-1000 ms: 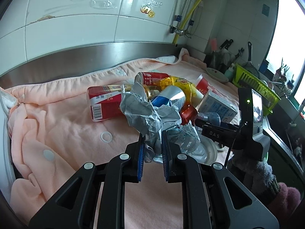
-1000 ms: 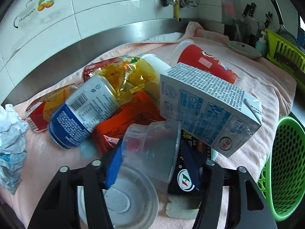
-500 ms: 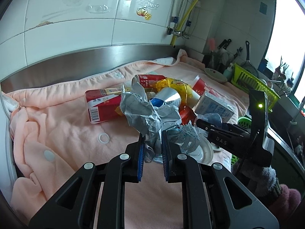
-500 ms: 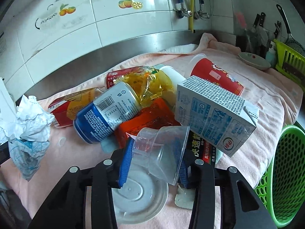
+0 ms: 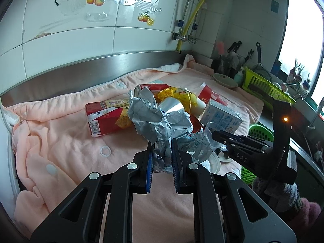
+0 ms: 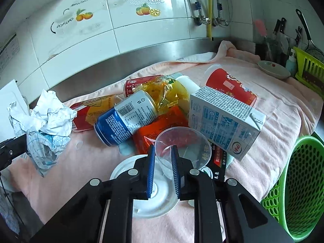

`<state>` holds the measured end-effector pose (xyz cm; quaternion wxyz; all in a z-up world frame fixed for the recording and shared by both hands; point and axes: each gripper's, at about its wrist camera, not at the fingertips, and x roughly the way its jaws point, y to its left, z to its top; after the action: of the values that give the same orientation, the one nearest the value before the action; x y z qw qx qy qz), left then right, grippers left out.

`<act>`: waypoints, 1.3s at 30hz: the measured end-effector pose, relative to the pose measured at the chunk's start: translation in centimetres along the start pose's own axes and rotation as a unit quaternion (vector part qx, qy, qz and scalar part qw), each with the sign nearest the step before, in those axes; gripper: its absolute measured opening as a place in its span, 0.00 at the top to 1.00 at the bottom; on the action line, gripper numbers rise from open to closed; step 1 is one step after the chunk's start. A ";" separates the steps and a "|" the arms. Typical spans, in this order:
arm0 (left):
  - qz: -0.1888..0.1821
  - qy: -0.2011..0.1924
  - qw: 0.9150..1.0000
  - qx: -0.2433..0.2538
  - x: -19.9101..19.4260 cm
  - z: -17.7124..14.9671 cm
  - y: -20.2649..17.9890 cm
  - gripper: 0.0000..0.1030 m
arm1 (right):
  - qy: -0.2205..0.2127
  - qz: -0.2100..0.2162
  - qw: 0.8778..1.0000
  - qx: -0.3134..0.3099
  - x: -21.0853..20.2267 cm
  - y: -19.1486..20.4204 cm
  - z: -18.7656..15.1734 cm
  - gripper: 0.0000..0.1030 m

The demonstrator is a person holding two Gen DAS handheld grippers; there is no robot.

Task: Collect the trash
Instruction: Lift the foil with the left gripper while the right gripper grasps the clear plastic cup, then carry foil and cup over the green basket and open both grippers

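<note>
Crumpled matt paper wad (image 5: 162, 121); clear glossy plastic cup (image 6: 182, 141); soft, fuzzy pink cloth (image 5: 70, 137); brushed steel backsplash (image 6: 121, 64); glossy wall tiles (image 5: 70, 36); perforated green plastic basket (image 6: 299, 182).

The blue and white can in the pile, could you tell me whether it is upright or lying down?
Lying down: the blue and white can rests on its side against the other trash, its base facing the camera.

right gripper (image 6: 163, 154) jaws have narrowed from wide spread to pinching the wall of the clear plastic cup (image 6: 183, 146), which now faces mouth-up. both cameras stand higher above the trash pile.
</note>
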<state>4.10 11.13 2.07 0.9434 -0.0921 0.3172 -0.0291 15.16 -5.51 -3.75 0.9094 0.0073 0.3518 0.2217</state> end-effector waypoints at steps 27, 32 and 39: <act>0.005 0.018 1.000 -0.007 2.0 0.3 0.6 0.85 | 0.045 0.054 0.993 0.097 3.9 -4.3 0.7 0.33; 0.007 0.021 1.000 -0.008 2.5 0.4 0.8 0.85 | 0.050 0.062 0.990 0.115 5.3 -4.2 1.4 0.33; 0.008 0.026 1.000 -0.007 2.8 0.4 0.9 0.85 | 0.049 0.065 0.988 0.130 5.6 -4.2 1.9 0.43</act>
<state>6.57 11.73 0.61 0.9342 -0.0959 0.3428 -0.0218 21.74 -6.77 -6.62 0.8659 0.1380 0.4207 0.2329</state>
